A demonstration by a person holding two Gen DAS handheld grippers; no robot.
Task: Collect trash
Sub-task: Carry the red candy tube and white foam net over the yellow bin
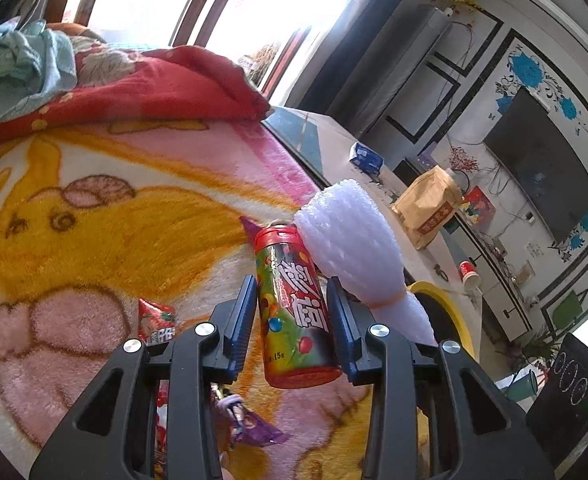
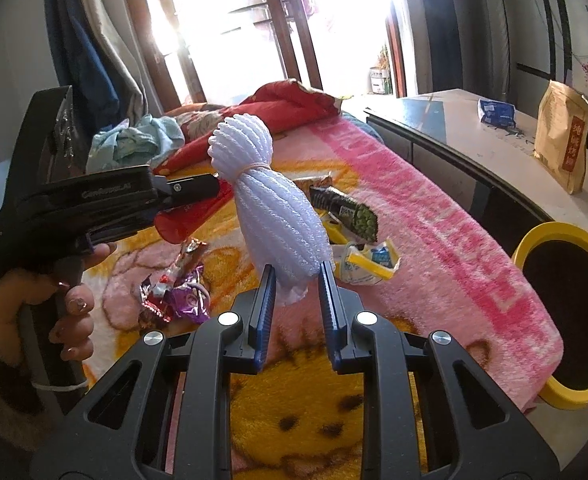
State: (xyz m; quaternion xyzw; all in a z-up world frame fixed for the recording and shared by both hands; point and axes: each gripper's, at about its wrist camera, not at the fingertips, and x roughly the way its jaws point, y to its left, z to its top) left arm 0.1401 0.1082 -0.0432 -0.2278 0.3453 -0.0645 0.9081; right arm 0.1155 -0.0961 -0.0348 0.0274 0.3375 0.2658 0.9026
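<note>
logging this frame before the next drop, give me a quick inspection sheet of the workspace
surface: cartoon blanket covering the bed.
job's things: red candy tube and white foam net bundle, both held; yellow-rimmed bin beside the bed.
clutter: purple foil wrappers, green snack packet, torn yellow packet, red wrapper.
grippers: left gripper shut on the tube; right gripper shut on the foam bundle.
cables: wires hang near the TV.
surroundings: table with brown paper bag, red quilt, bright window.
</note>
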